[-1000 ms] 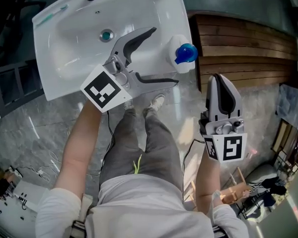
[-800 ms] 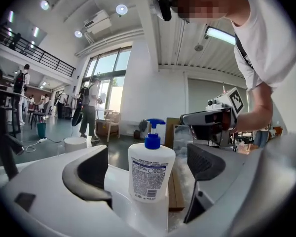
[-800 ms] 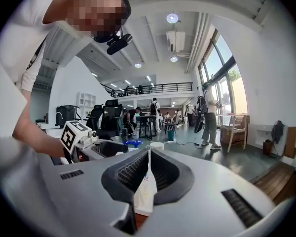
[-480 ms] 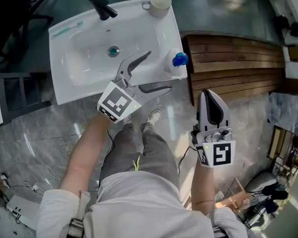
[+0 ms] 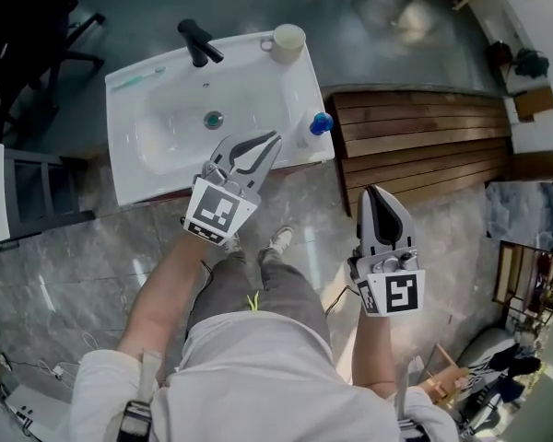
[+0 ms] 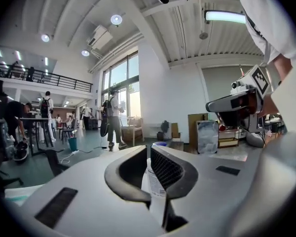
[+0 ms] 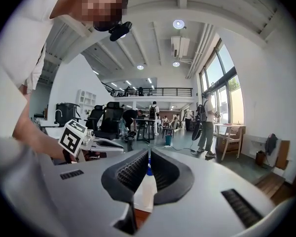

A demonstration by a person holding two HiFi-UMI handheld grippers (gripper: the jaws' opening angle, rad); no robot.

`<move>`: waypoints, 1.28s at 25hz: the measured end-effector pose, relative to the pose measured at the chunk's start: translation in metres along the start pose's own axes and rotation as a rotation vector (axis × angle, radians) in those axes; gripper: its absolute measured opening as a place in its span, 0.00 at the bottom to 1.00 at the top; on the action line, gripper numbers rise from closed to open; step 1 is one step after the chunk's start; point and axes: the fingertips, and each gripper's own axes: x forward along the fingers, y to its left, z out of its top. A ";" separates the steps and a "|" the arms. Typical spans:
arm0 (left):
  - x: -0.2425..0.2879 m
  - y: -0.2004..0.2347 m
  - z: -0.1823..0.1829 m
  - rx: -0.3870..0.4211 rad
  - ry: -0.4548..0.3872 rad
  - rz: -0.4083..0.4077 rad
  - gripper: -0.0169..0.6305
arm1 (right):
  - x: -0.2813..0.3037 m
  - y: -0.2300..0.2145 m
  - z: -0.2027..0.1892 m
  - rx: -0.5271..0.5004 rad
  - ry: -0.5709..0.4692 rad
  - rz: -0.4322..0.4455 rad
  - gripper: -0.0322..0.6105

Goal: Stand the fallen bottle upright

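A white bottle (image 5: 308,132) with a blue cap (image 5: 322,122) is seen standing upright on the right-hand rim of the white sink (image 5: 134,178), at the corner nearest the person. The left gripper (image 5: 271,142) is held over the sink's near edge, close to the bottle but apart from it. Its jaws are brought together and nothing is gripped between them. In the left gripper view, the bottle's label is glimpsed beyond the thin slit between them. The right gripper (image 5: 376,192) is held well clear of the sink, off its near right corner and over the grey floor (image 5: 64,265), with its jaws likewise closed and empty. On the sink's far rim a black tap (image 5: 199,42) and a mug (image 5: 287,40) are found, and a toothbrush (image 5: 136,79) is laid near its far left corner. Wooden decking (image 5: 424,141) is set against the sink's right side.
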 end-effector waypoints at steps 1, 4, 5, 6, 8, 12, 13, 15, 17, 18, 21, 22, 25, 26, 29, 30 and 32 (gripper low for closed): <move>-0.004 0.002 0.006 0.001 -0.008 0.019 0.08 | -0.003 0.001 0.005 -0.006 -0.003 -0.002 0.11; -0.017 0.005 0.025 0.011 -0.031 0.065 0.05 | -0.010 0.003 0.019 -0.023 -0.020 -0.007 0.11; -0.021 0.007 0.031 0.014 -0.039 0.080 0.05 | -0.012 0.004 0.023 -0.028 -0.025 -0.007 0.11; -0.026 0.009 0.038 0.017 -0.049 0.098 0.05 | -0.013 0.004 0.027 -0.033 -0.029 -0.007 0.11; -0.037 0.014 0.052 0.028 -0.068 0.143 0.05 | -0.016 0.005 0.034 -0.042 -0.037 -0.006 0.11; -0.065 0.022 0.086 0.038 -0.131 0.213 0.05 | -0.022 0.005 0.046 -0.056 -0.049 -0.003 0.11; -0.072 0.022 0.096 0.030 -0.155 0.222 0.05 | -0.023 0.005 0.049 -0.058 -0.052 -0.002 0.11; -0.086 0.022 0.113 0.005 -0.192 0.237 0.05 | -0.025 0.005 0.054 -0.062 -0.060 -0.001 0.11; -0.100 0.022 0.127 -0.015 -0.213 0.257 0.05 | -0.028 0.004 0.059 -0.068 -0.069 -0.002 0.11; -0.106 0.021 0.133 -0.021 -0.221 0.267 0.05 | -0.029 0.002 0.061 -0.071 -0.074 -0.002 0.11; -0.123 0.020 0.151 -0.022 -0.242 0.294 0.05 | -0.033 -0.003 0.067 -0.074 -0.083 -0.006 0.11; -0.129 0.021 0.157 -0.011 -0.249 0.304 0.05 | -0.035 -0.004 0.069 -0.075 -0.085 -0.008 0.11; -0.147 0.023 0.174 0.004 -0.271 0.334 0.05 | -0.041 -0.010 0.076 -0.077 -0.092 -0.021 0.11; -0.153 0.023 0.177 -0.002 -0.276 0.345 0.05 | -0.044 -0.012 0.078 -0.075 -0.096 -0.027 0.11; -0.167 0.022 0.184 0.017 -0.284 0.380 0.05 | -0.052 -0.020 0.081 -0.064 -0.101 -0.041 0.11; -0.172 0.021 0.186 0.017 -0.287 0.393 0.05 | -0.054 -0.022 0.082 -0.060 -0.102 -0.045 0.11; -0.180 0.021 0.190 0.010 -0.296 0.419 0.05 | -0.058 -0.028 0.084 -0.052 -0.107 -0.054 0.11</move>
